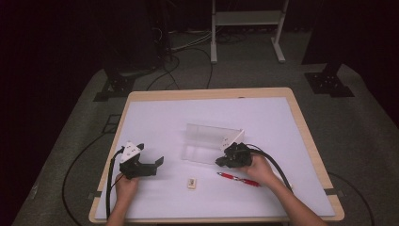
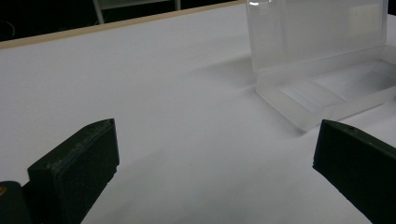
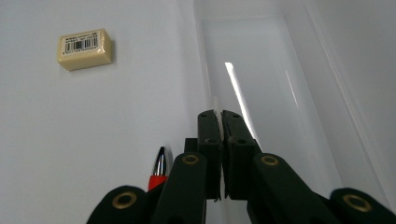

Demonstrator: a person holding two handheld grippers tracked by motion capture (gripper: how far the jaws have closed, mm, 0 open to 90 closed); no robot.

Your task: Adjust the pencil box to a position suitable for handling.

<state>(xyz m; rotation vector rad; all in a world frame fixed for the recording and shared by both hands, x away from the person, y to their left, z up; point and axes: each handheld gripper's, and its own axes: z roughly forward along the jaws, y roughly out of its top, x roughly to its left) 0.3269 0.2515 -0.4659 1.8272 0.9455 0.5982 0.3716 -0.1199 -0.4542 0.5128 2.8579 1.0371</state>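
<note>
right gripper [image 3: 219, 116] has its jaws pressed together on the near wall of the clear plastic box [image 1: 211, 143], which sits open mid-table, lid up. looks like a thin pinch, hard to be sure. if it tugs, the light box could slide or tip. left gripper [image 1: 157, 162] sits spread wide, holding nothing. pen [image 1: 237, 179] and eraser [image 1: 191, 183] lie just beside it and could get knocked.

A wooden-edged table [image 1: 306, 123] carries a white sheet [image 1: 155, 122] over nearly its whole top. On the sheet lie a clear plastic box [image 1: 207, 143] with its lid standing open, near the middle, a small cream eraser [image 1: 192, 183] nearer the front edge, and a red pen [image 1: 239, 179] right of the eraser
</note>
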